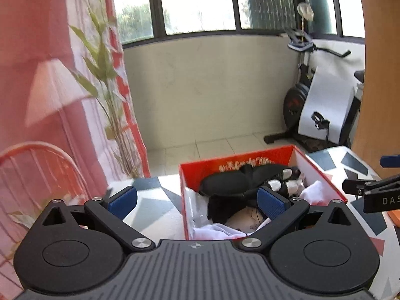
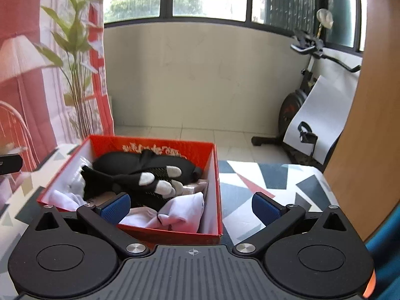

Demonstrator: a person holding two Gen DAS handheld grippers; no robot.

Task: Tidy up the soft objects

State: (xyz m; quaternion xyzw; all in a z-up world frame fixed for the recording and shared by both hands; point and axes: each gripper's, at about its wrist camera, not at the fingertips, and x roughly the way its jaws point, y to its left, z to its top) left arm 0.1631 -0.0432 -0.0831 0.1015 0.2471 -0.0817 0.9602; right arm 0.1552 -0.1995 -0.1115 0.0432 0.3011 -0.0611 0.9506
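Note:
A red cardboard box with white inner walls stands on a table with a geometric cloth. It holds black socks with grey toes and white socks. My left gripper is open and empty, its right pad over the box's near end, its left pad over the cloth. My right gripper is open and empty, straddling the box's near right corner. The right gripper also shows at the right edge of the left wrist view.
The patterned tablecloth extends on both sides of the box. A red curtain with a plant print hangs on the left. An exercise bike stands on the tiled floor beyond. A wooden panel is at the right.

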